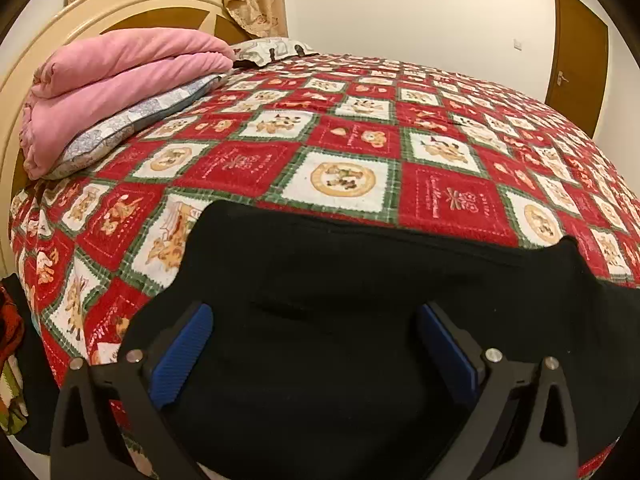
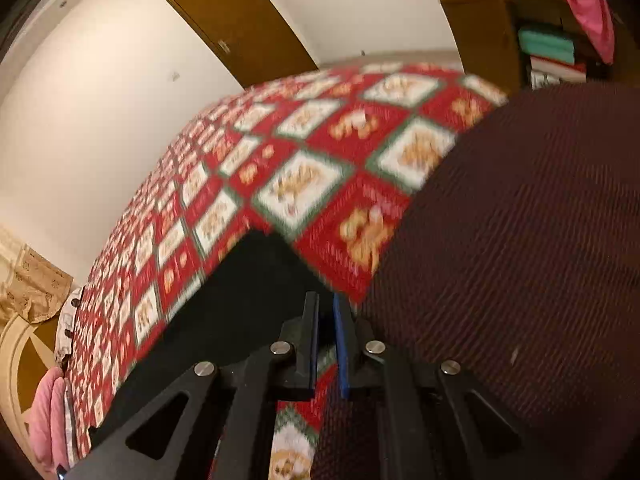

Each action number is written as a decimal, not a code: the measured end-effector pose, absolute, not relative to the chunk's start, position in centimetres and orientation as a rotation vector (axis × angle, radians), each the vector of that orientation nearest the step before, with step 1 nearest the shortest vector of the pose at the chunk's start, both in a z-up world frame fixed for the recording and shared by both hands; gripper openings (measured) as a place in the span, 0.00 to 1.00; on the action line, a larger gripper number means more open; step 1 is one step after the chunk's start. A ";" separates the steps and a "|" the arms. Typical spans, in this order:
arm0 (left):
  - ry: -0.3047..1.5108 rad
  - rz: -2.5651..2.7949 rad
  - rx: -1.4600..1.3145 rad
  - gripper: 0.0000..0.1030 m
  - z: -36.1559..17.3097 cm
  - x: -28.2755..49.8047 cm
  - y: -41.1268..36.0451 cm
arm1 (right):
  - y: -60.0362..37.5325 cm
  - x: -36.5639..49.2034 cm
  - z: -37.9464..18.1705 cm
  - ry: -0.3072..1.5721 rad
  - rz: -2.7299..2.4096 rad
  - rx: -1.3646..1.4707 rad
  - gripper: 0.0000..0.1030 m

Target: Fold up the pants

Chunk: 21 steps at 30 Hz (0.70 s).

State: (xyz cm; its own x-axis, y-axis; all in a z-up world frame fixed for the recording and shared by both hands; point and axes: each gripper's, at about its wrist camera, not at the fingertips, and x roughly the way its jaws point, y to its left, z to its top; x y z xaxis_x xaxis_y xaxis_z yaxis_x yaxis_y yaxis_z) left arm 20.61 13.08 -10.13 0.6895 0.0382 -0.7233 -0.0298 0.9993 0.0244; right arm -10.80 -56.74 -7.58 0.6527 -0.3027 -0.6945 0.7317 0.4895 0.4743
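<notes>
Black pants (image 1: pixel 360 280) lie on the red patchwork bedspread (image 1: pixel 248 164) near the bed's front edge. My left gripper (image 1: pixel 314 320) is open, its blue-padded fingers (image 1: pixel 184 356) spread wide just above the black cloth. In the blurred right wrist view my right gripper (image 2: pixel 326 312) has its jaws almost together, with a thin gap and nothing seen between them. It sits at the edge of the pants (image 2: pixel 224 304), over the bedspread (image 2: pixel 280 184). A dark ribbed fabric (image 2: pixel 520 240) fills the right side of that view.
A folded pink blanket (image 1: pixel 108 80) lies on a pillow (image 1: pixel 132 120) at the cream headboard (image 1: pixel 36 64). A brown door (image 1: pixel 576 56) is at the far right. In the right wrist view a wooden cabinet (image 2: pixel 480 12) with stacked items stands beyond the bed.
</notes>
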 end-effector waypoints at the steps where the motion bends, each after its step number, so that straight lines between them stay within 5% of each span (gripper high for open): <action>1: 0.811 0.038 0.012 1.00 -10.1 20.6 13.1 | -57.2 -10.1 -7.2 0.586 -0.663 0.815 0.08; 14: 0.685 -0.303 0.039 1.00 -4.3 14.9 5.4 | -60.1 0.3 -10.4 0.828 -0.534 0.647 0.12; 16: 0.674 -0.387 0.087 1.00 -3.6 13.9 2.4 | -60.4 0.5 -10.3 0.826 -0.514 0.656 0.40; 18: 0.671 -0.457 0.118 1.00 -3.4 13.1 -0.4 | -60.6 0.4 -10.4 0.804 -0.463 0.701 0.56; 21: 0.696 -0.556 0.112 1.00 -3.7 12.2 -3.5 | -61.1 -0.2 -10.2 0.769 -0.438 0.737 0.56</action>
State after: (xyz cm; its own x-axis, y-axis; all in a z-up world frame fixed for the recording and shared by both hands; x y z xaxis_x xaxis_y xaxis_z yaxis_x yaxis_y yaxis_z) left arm 12.24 -3.52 -3.68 0.6291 -0.4476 -0.6355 0.5207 0.8497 -0.0829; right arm -0.22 -61.05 -10.15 0.6500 -0.0938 -0.7542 0.6005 0.6716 0.4340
